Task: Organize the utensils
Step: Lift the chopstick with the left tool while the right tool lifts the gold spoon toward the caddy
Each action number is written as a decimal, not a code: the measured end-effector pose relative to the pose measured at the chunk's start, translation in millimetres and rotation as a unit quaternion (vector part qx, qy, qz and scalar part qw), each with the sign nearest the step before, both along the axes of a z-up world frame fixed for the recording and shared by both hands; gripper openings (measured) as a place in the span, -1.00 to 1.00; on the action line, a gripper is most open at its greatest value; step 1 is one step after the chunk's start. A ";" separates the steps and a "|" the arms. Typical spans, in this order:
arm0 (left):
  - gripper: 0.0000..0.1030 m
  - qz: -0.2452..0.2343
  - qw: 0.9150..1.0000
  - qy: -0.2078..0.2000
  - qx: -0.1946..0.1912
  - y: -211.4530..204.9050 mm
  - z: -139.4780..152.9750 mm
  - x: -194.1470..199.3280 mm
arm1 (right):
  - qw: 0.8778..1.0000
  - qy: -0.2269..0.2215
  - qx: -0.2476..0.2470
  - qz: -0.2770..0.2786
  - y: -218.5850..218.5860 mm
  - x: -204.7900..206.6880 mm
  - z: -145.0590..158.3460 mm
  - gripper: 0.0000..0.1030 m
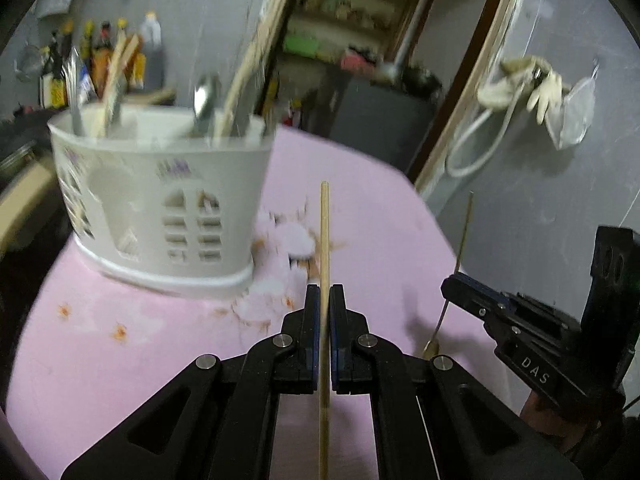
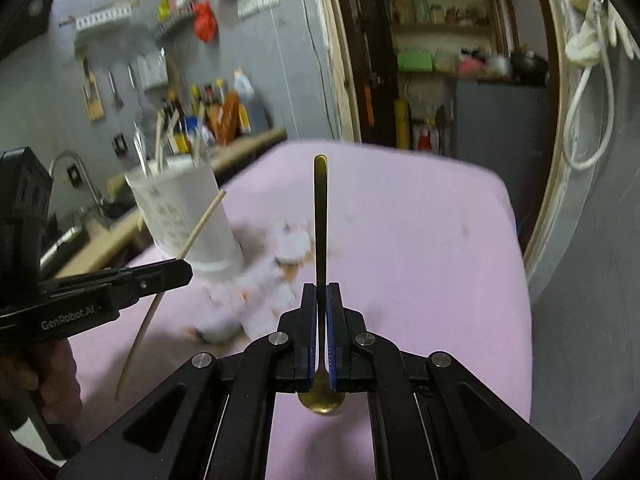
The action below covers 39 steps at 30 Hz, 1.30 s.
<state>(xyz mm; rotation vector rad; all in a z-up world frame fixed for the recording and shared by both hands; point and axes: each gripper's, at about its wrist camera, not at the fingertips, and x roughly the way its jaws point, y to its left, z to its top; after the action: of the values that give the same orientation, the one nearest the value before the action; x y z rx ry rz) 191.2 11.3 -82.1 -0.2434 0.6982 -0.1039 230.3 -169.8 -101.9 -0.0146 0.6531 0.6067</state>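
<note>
Now mid-carry above the desk (image 1: 380, 220): left tongs (image 1: 325, 292) pinch a chopstick (image 1: 325, 232), right tongs (image 2: 321, 292) a brass spoon (image 2: 320, 208). Next, probably, both drop into the holder (image 1: 160, 200) at ten o'clock.

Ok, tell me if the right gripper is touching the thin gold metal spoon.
Touching. The right wrist view shows the right gripper shut on the thin gold metal spoon, blue pads pressed against both sides of its handle, bowl hanging below.

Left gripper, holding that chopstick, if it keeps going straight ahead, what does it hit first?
Probably nothing solid: the left gripper points past the white utensil holder, over the pink tablecloth. Depth is unclear.
</note>
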 end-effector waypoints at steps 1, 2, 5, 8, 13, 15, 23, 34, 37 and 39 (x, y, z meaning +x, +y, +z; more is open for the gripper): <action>-0.96 0.002 1.000 -0.009 0.002 -3.4 1.9 3.6 | 1.000 -0.010 0.006 -0.001 1.2 -1.1 5.2 -0.96; -0.96 0.005 1.000 -0.022 0.005 -6.4 6.4 4.8 | 1.000 -0.022 0.011 -0.003 2.9 -1.4 10.2 -0.96; -0.96 0.011 0.999 -0.047 0.000 -11.5 15.7 10.5 | 0.999 -0.041 0.027 -0.005 9.8 2.2 22.0 -0.96; -0.96 0.013 0.997 -0.076 -0.027 -0.6 30.9 6.7 | 0.998 -0.054 0.038 -0.003 15.7 6.5 34.9 -0.96; -0.96 0.035 0.991 -0.113 -0.058 31.1 60.4 2.6 | 0.995 -0.077 0.063 0.008 23.7 9.8 61.5 -0.96; -0.96 0.047 0.988 -0.128 -0.070 47.6 71.4 8.5 | 0.993 -0.089 0.075 0.015 28.9 12.4 72.9 -0.96; -0.96 0.077 0.978 -0.178 -0.070 113.3 107.1 39.1 | 0.985 -0.130 0.113 0.034 61.6 23.9 106.9 -0.96; -0.96 0.123 0.962 -0.229 -0.081 181.5 115.8 66.9 | 0.975 -0.143 0.172 0.006 108.4 37.9 109.5 -0.96; -0.96 0.138 0.959 -0.237 -0.075 194.2 108.6 76.2 | 0.975 -0.140 0.170 0.000 119.2 39.5 102.7 -0.96; -0.96 0.148 0.957 -0.242 -0.063 200.2 104.7 80.3 | 0.977 -0.137 0.166 -0.005 124.9 40.9 97.6 -0.96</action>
<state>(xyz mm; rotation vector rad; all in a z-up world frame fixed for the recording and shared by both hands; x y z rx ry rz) 271.5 211.4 22.5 -0.4246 0.1617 0.0792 271.2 -44.9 -4.3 0.2127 0.2789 0.6842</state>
